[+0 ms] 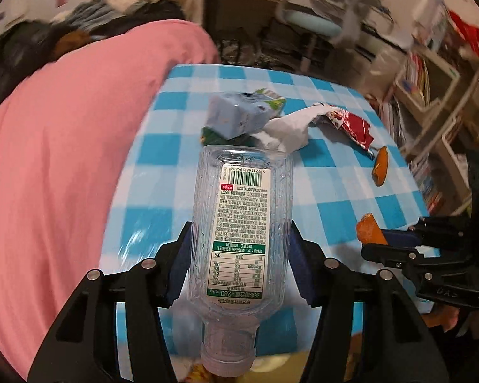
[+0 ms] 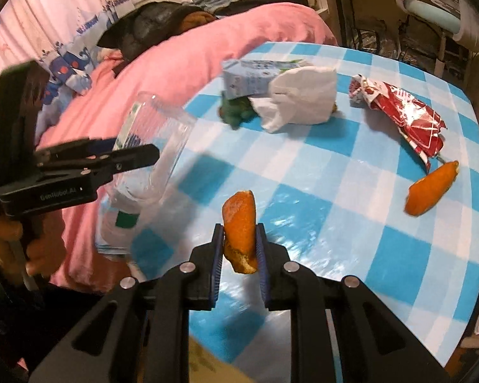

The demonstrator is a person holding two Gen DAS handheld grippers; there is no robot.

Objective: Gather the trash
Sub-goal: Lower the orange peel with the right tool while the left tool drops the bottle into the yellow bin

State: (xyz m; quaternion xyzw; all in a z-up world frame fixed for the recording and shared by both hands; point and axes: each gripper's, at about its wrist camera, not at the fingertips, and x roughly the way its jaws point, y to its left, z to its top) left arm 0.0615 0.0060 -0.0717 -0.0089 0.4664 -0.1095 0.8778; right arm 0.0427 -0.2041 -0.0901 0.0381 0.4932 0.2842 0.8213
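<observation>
My left gripper (image 1: 241, 226) is shut on a clear plastic bottle (image 1: 239, 229), cap end toward the camera, held above the near edge of the blue checked table (image 1: 335, 198). The bottle also shows in the right wrist view (image 2: 153, 146). My right gripper (image 2: 239, 233) is shut on an orange peel piece (image 2: 241, 226) above the table; it shows in the left wrist view (image 1: 368, 229). On the table lie a second orange peel (image 2: 431, 188), a red wrapper (image 2: 405, 118), a white crumpled paper (image 2: 303, 95) and a pale blue carton (image 2: 252, 76).
A pink blanket (image 1: 64, 159) covers the bed to the left of the table. A green wrapper (image 2: 236, 111) lies under the carton. Shelves with books (image 1: 431, 95) stand to the right; a chair (image 1: 309, 28) stands beyond the table.
</observation>
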